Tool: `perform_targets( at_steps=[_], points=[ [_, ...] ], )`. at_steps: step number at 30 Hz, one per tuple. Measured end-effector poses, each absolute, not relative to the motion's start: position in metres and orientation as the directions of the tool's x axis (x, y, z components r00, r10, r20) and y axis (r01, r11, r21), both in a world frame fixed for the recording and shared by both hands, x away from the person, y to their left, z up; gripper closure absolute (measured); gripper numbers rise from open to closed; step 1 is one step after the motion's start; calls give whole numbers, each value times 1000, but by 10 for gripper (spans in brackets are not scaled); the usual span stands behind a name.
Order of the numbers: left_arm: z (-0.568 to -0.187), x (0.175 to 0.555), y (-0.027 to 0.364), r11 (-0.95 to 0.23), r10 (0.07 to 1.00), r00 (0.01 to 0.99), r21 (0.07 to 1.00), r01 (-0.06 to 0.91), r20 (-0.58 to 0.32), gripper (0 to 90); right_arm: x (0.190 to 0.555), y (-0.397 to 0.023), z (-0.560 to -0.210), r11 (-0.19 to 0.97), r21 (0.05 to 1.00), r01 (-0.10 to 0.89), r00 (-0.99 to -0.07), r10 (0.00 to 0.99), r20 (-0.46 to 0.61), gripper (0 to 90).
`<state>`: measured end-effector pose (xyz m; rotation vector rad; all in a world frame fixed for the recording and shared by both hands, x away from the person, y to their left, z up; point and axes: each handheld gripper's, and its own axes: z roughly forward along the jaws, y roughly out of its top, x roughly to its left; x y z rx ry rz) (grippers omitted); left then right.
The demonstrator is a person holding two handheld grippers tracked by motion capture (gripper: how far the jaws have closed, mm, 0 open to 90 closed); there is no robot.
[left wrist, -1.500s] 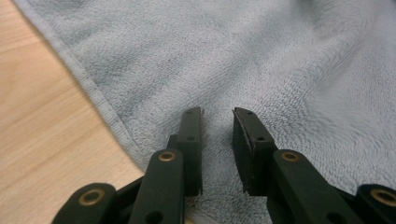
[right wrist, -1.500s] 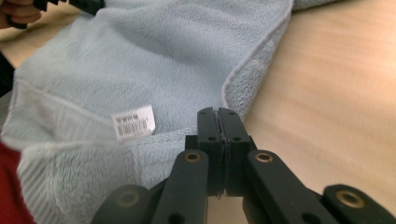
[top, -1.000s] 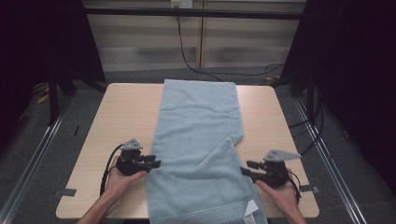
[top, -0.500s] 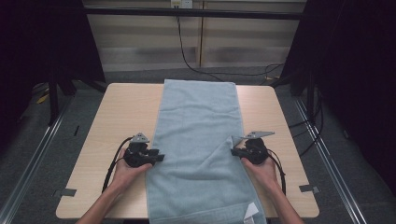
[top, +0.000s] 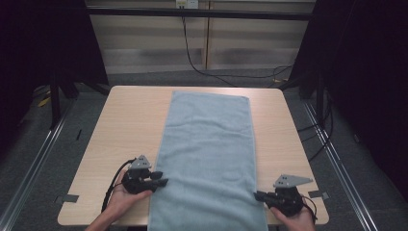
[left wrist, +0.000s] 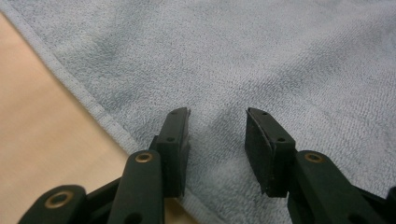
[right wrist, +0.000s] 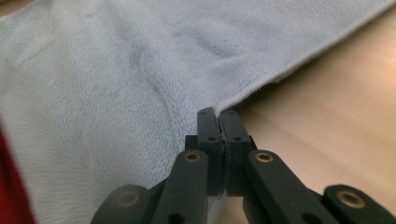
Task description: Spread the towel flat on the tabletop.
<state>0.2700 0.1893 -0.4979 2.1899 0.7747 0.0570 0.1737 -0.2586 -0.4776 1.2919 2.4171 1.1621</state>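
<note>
left gripper: black body, grey 3-cornered plate on top, black cable looping off the back toward table edge.
right gripper: black body, grey 3-cornered plate w/ small holes, thin black cable at rear.
left jaws, close up: matte black, blocky; flat pads w/ small recessed screws; pad on one side has a thin liner edge lifting slightly.
right jaws, close up: same matte black; two narrow pads, tiny screw in each.
linkage: black arms, brass-coloured pivot pins, one per arm, more lower down.
hands: bare, no gloves.
forearms: bare near the wrists, no sleeve visible.
</note>
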Motion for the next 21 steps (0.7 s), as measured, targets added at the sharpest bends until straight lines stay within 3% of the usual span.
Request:
perform_targets(
  at_steps=[2,4,7,15,21],
  points=[
    [-496,254,189,-513,502,828,686,516,-248,588,160,-255,-474,316,707,633,-615,759,212,806],
    [-495,244,190,-538,483,845,683,494,-230,594,155,-254,-471,310,716,625,-613,764,204,729],
    [-492,250,193,-515,480,839,692,506,-256,593,164,-256,-471,306,723,620,-604,774,190,619],
    [-473,308,183,-450,553,807,742,497,-205,553,240,-248,-467,310,745,591,-622,763,176,482],
    [-476,357,171,-418,615,764,740,527,-197,552,306,-233,-474,327,725,606,-596,790,142,437]
  ],
)
